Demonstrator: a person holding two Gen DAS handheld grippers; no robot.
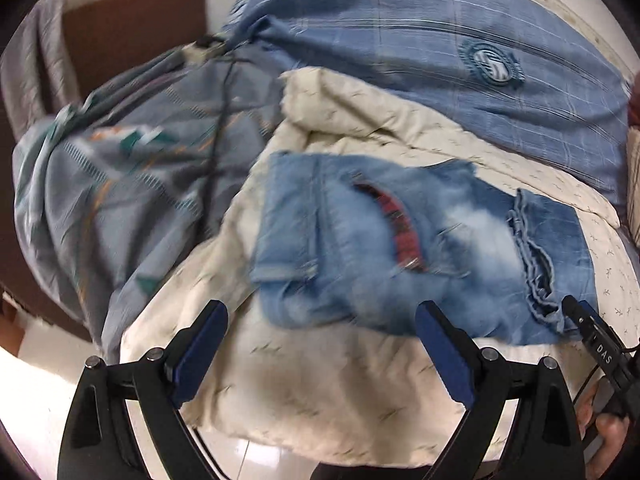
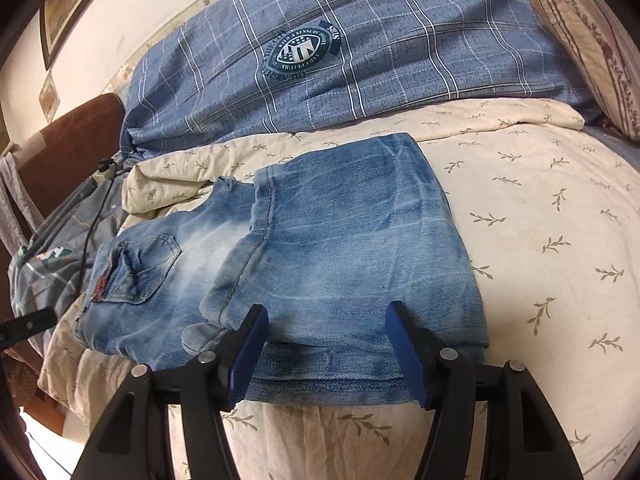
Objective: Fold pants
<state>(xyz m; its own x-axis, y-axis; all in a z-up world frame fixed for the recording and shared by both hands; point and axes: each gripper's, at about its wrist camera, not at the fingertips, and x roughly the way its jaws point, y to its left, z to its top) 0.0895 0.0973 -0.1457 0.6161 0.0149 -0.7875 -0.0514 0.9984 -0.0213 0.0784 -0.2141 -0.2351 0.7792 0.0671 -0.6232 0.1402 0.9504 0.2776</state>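
Observation:
A pair of light blue jeans (image 2: pixel 320 248) lies folded on a cream leaf-print quilt (image 2: pixel 540 220) on a bed. In the right wrist view my right gripper (image 2: pixel 326 318) is open and empty, with its jaws over the near hem of the folded legs. In the left wrist view, which is motion-blurred, the jeans (image 1: pixel 400 248) show their waistband and a red-lined opening. My left gripper (image 1: pixel 320 314) is open and empty, just short of the jeans' near edge. The right gripper's tip (image 1: pixel 588 328) shows at the jeans' right corner.
A blue plaid duvet with a round crest (image 2: pixel 360 48) lies behind the jeans. A grey patterned sheet (image 1: pixel 120 184) with a black cable lies bunched to the left. A brown headboard (image 1: pixel 132 28) stands at the far left. A striped pillow (image 2: pixel 592 48) is at the right.

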